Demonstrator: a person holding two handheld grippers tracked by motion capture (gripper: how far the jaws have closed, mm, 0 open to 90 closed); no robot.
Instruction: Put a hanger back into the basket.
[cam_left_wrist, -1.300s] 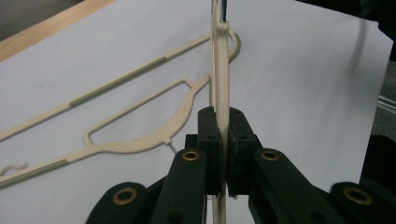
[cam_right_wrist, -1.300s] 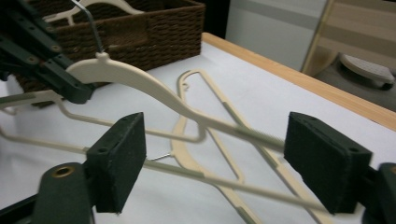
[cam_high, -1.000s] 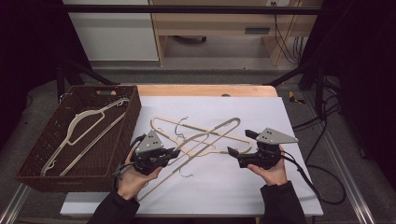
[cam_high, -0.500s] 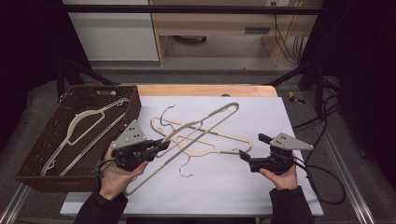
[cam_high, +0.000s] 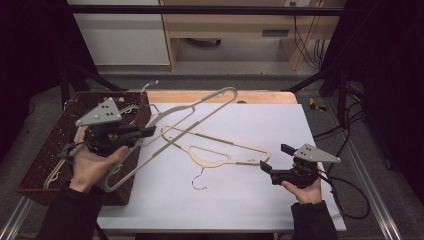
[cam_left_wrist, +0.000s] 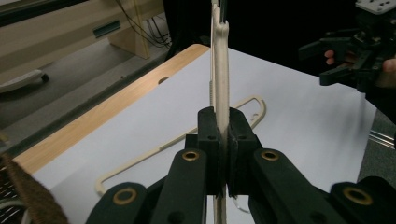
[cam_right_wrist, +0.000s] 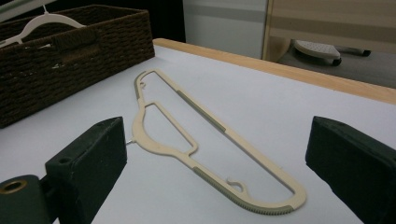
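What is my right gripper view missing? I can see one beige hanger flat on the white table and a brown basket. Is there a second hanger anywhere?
Observer: Yes. The left gripper is shut on a second hanger, lifted off the table.
Operator: Where is it relative to the basket?
Observer: Its lower end overlaps the basket rim in the high view.
Operator: And my right gripper?
Observer: The right gripper is open, near the flat hanger.
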